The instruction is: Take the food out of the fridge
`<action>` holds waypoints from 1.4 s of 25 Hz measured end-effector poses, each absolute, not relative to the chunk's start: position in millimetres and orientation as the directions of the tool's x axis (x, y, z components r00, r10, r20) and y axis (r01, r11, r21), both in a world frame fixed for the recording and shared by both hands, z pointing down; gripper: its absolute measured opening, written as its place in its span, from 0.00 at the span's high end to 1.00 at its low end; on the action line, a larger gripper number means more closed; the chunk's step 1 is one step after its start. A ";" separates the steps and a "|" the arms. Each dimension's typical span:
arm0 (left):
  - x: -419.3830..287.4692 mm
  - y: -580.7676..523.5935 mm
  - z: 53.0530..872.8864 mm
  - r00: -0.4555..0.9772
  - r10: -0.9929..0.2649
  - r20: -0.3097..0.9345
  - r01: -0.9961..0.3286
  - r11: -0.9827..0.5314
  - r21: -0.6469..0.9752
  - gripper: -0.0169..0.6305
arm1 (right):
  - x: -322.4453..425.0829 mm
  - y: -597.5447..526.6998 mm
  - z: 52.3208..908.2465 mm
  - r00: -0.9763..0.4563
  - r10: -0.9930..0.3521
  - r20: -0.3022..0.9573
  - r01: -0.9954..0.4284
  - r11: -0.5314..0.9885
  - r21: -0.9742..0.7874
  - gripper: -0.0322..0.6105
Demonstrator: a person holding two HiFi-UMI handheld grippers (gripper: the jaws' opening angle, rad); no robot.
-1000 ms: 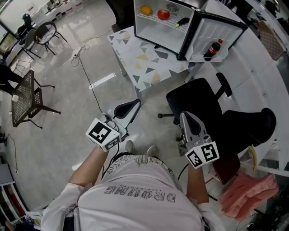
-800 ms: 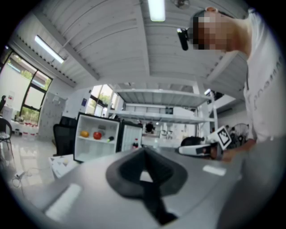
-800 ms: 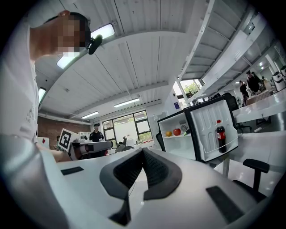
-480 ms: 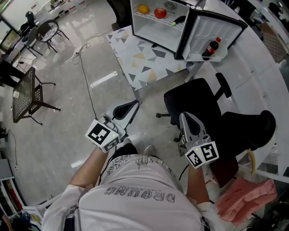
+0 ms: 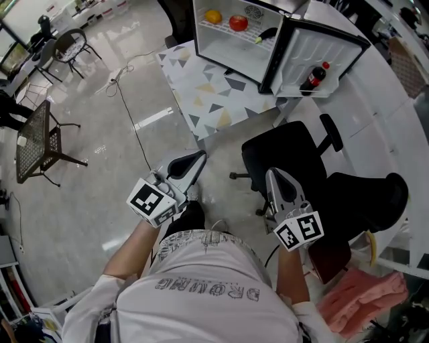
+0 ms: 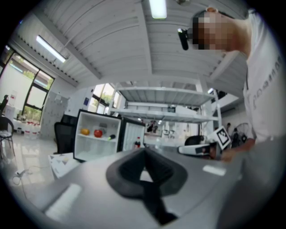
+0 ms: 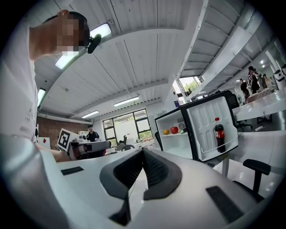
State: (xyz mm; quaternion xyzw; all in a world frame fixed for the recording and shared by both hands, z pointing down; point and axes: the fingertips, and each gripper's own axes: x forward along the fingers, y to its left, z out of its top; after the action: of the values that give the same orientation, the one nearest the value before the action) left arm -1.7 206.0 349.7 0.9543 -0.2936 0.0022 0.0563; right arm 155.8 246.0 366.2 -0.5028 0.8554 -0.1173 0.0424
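The small white fridge (image 5: 234,40) stands open on a low table far ahead of both grippers. On its shelf lie an orange (image 5: 213,16), a red fruit (image 5: 238,22) and a dark elongated item (image 5: 268,31). A cola bottle (image 5: 315,77) stands in the door rack. My left gripper (image 5: 201,155) is shut and empty, held level over the floor. My right gripper (image 5: 273,174) is beside it, also shut with nothing in it. The left gripper (image 6: 144,150) view shows the fridge (image 6: 96,138) small and distant. The right gripper (image 7: 143,150) view shows the fridge (image 7: 176,138) and the cola bottle (image 7: 219,134).
A black office chair (image 5: 288,151) stands between me and the fridge, just ahead of the right gripper. The fridge's table (image 5: 208,90) has a triangle pattern. A white desk (image 5: 375,100) runs along the right. A mesh chair (image 5: 37,141) and a floor cable (image 5: 127,114) lie left.
The person has stepped a little toward the fridge, carrying both grippers along. Both stay shut and empty.
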 end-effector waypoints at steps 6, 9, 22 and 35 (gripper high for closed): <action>-12.3 173.1 355.1 0.828 -0.559 0.040 -0.560 -0.821 0.108 0.96 | 144.3 215.3 374.3 -0.492 -0.869 0.056 -0.850 0.465 -0.249 0.95; -22.0 149.3 360.7 0.830 -0.555 0.046 -0.557 -0.823 0.112 0.96 | 134.2 191.6 379.1 -0.486 -0.872 0.059 -0.851 0.457 -0.257 0.95; -56.8 40.1 374.2 0.844 -0.533 0.056 -0.535 -0.832 0.147 0.96 | 87.8 83.2 387.1 -0.485 -0.869 0.094 -0.855 0.449 -0.260 0.95; -83.7 -53.8 378.4 0.878 -0.476 0.060 -0.478 -0.861 0.171 0.96 | 52.0 -7.3 385.2 -0.442 -0.889 0.122 -0.879 0.402 -0.257 0.95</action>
State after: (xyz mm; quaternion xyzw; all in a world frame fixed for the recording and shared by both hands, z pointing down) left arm -83.7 -53.8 378.4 0.9646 -0.2473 0.0078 0.0909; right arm 52.0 -7.3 385.2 -0.5280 0.8370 -0.1427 0.0170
